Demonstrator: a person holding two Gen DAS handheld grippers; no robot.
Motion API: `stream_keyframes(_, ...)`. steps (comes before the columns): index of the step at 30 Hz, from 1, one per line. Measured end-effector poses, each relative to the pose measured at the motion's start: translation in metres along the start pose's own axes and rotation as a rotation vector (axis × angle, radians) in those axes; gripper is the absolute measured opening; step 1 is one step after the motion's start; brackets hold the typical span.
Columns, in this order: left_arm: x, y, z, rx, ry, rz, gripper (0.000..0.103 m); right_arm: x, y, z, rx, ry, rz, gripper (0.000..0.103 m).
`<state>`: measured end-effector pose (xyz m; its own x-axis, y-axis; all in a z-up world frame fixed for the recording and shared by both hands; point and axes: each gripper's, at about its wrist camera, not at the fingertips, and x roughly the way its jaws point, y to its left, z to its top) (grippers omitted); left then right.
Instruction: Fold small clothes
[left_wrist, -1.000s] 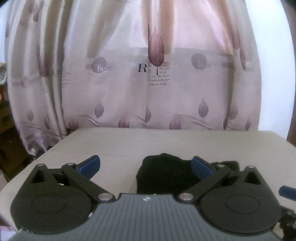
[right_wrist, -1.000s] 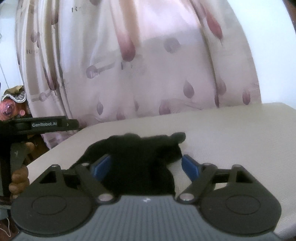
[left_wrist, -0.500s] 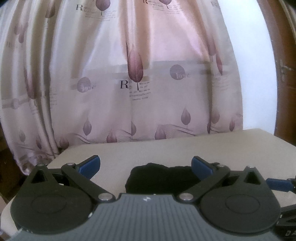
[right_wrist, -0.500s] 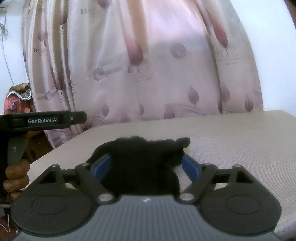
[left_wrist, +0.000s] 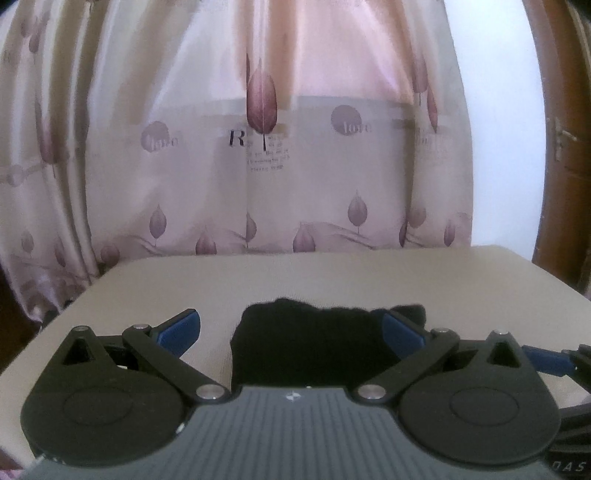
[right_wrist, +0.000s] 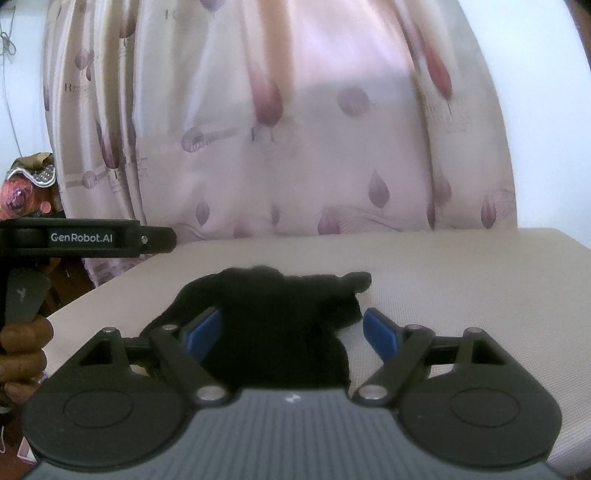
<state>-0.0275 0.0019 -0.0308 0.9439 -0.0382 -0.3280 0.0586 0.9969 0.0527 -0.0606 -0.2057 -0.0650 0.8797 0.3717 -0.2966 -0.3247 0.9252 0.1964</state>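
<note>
A small black garment (left_wrist: 310, 343) lies bunched on the beige padded table (left_wrist: 332, 273). In the left wrist view it sits between my blue fingertips, nearer the right one. My left gripper (left_wrist: 290, 330) is open and holds nothing. In the right wrist view the garment (right_wrist: 280, 321) lies between and just ahead of the fingers, with a narrow end pointing right. My right gripper (right_wrist: 293, 332) is open and empty. The left gripper's body (right_wrist: 85, 236) and the hand holding it show at the left of the right wrist view.
A pale pink curtain (left_wrist: 266, 147) with leaf prints hangs behind the table. A brown wooden door (left_wrist: 565, 147) stands at the right. The table's left edge (right_wrist: 110, 291) drops off near the left gripper. Bare beige surface (right_wrist: 461, 280) stretches right of the garment.
Both grippers stay open. The left view has tilted and drifted, so the garment now sits a little higher between its fingers. The right gripper has barely moved.
</note>
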Motion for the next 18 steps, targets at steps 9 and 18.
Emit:
stream_keyframes(9, 0.009, 0.009, -0.007, -0.046, 0.032, -0.018, 0.103, 0.002, -0.001, -0.001, -0.009, 0.016, -0.002, 0.085)
stream_keyframes(18, 0.010, 0.014, -0.010, -0.052, 0.008, 0.025, 0.103, 0.003, 0.003, -0.001, -0.016, 0.011, -0.027, 0.085)
